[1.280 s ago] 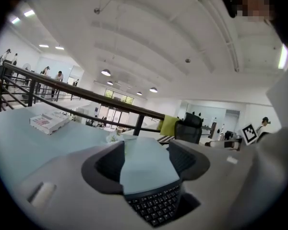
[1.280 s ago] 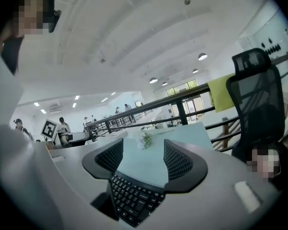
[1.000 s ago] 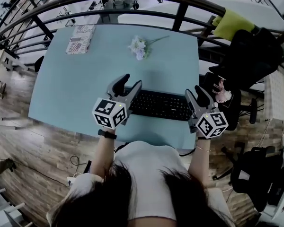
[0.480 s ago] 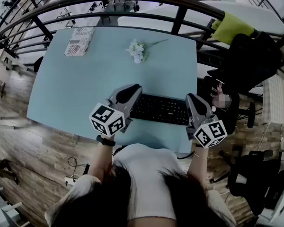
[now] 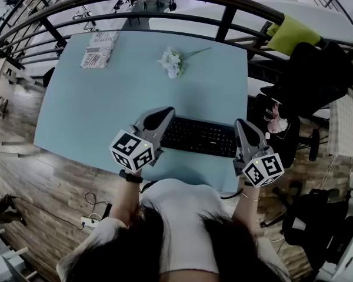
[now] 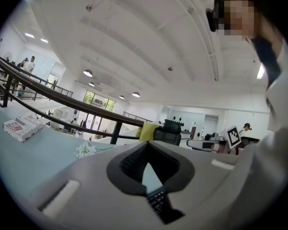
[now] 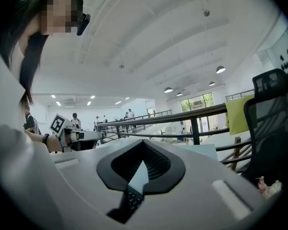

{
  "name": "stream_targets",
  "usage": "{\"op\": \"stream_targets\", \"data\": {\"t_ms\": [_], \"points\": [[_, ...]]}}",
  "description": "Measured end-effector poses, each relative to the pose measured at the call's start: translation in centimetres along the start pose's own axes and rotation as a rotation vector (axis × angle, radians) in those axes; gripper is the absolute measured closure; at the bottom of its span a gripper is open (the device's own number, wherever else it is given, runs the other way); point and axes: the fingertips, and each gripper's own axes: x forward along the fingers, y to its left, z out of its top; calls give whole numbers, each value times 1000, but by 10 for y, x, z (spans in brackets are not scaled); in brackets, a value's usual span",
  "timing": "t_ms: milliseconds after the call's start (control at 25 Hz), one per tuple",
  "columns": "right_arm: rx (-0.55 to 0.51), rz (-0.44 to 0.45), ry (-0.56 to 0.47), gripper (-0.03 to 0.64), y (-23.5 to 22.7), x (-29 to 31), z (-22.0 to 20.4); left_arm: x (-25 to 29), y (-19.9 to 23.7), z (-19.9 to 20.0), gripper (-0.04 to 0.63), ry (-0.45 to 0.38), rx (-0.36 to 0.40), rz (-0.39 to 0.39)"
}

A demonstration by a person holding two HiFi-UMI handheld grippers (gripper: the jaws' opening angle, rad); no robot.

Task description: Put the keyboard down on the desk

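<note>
1. The black keyboard [image 5: 197, 137] lies flat on the pale blue desk [image 5: 88, 107], close to the edge nearest the person
2. The left gripper [image 6: 146, 145] sits over the keyboard's left end. Its jaws are pressed together at the tips and pinch nothing; the narrow gap behind the tips shows a strip of desk and a few keys
3. The right gripper [image 7: 143, 143] sits over the keyboard's right end. Its jaws are likewise tip to tip and empty, with keys showing through the gap
4. A small bunch of white flowers [image 5: 172, 62] lies on the desk well beyond the keyboard
5. A printed box [image 5: 99, 49] lies far beyond the keyboard's left end, at the desk's corner; what it holds cannot be told
6. A black chair [image 5: 317, 69] stands off the keyboard's right end, beside the desk
</note>
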Motion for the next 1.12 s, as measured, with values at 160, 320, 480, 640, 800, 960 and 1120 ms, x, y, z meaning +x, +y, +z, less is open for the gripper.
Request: {"op": "stream_targets", "data": {"t_ms": [160, 320, 480, 640, 800, 960, 1120], "points": [[-1, 3, 2, 615, 4, 6, -1, -2, 4, 2, 538, 1, 4, 2], [-19, 1, 3, 615, 8, 8, 2, -5, 4, 4, 538, -2, 8, -3], [-19, -4, -2, 615, 6, 9, 4, -5, 6, 4, 538, 0, 7, -5], [-18, -8, -3, 615, 5, 10, 5, -4, 9, 5, 538, -1, 4, -4], [-19, -11, 3, 615, 3, 11, 4, -2, 11, 3, 538, 1, 1, -6], [-9, -10, -4, 615, 2, 11, 3, -4, 11, 4, 538, 2, 0, -7], [-11, -9, -2, 615, 3, 12, 3, -5, 12, 5, 538, -2, -1, -4]]}}
